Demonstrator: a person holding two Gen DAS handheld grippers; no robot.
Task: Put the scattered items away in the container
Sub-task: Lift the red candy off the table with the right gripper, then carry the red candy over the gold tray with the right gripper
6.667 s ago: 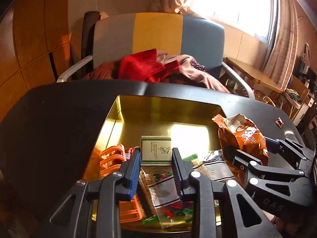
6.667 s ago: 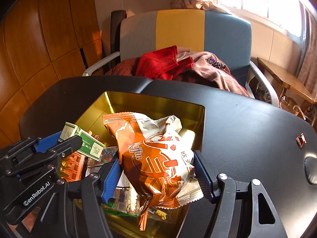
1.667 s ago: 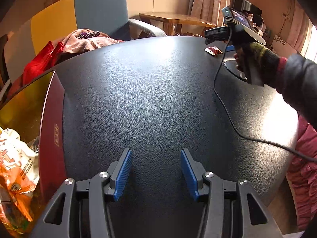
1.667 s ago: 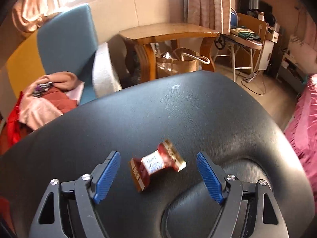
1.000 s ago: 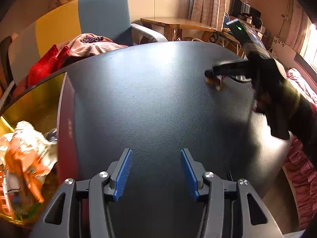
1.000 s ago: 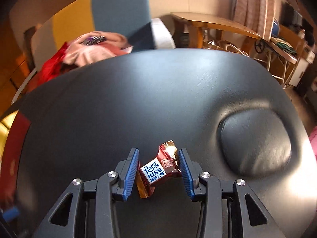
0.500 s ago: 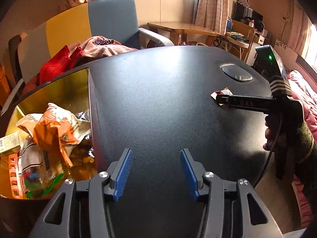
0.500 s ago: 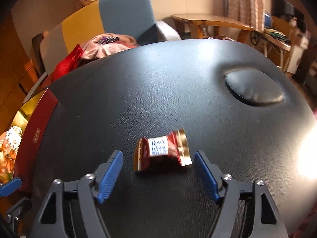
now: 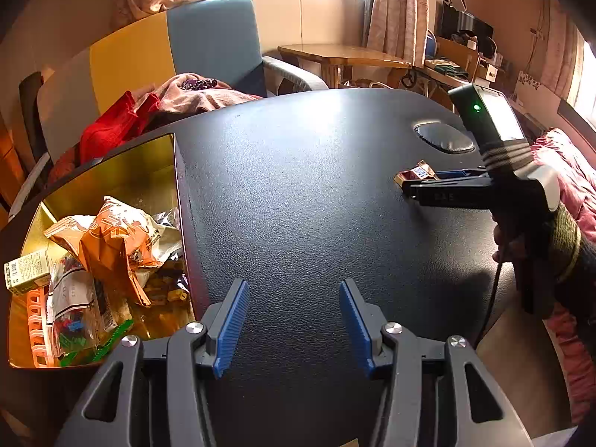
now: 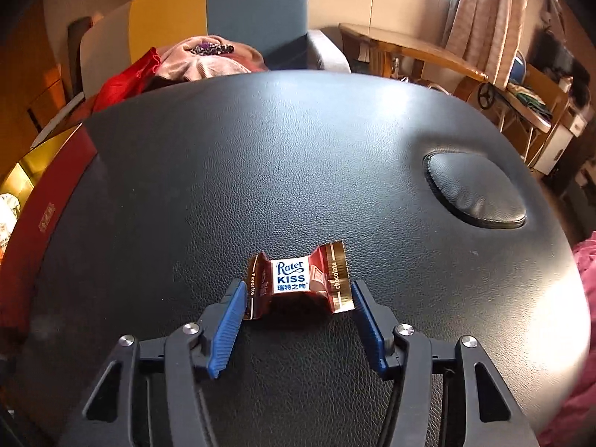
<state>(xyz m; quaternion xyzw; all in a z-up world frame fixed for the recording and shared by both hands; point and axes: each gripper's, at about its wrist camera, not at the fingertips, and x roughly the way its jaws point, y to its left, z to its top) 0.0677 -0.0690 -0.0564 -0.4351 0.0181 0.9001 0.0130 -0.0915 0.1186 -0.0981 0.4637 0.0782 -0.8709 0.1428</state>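
A red-and-gold wrapped chocolate candy (image 10: 298, 279) lies on the black padded table (image 10: 260, 171), lengthwise between my right gripper's (image 10: 298, 298) blue pads (image 10: 231, 309). Both pads touch the wrapper's twisted ends. In the left wrist view the same candy (image 9: 415, 173) shows at the tip of the right gripper (image 9: 409, 186), held by a gloved hand (image 9: 558, 242). The gold tray (image 9: 123, 171) at the left holds an orange snack bag (image 9: 115, 238), a small green box (image 9: 26, 272), orange clips and a clear bag of small pieces. My left gripper (image 9: 292, 298) hovers open and empty over the table beside the tray.
A chair (image 9: 186, 48) with red and pink clothes piled on it stands behind the table. A round padded dimple (image 10: 476, 193) sits in the table's right part. A wooden side table (image 9: 342, 54) and shelves lie beyond. The tray's red outer wall (image 10: 48, 216) shows at left.
The right fingers, wide open around the candy half a second ago, have closed onto its wrapper ends. The left view has pulled back, showing more of the tray.
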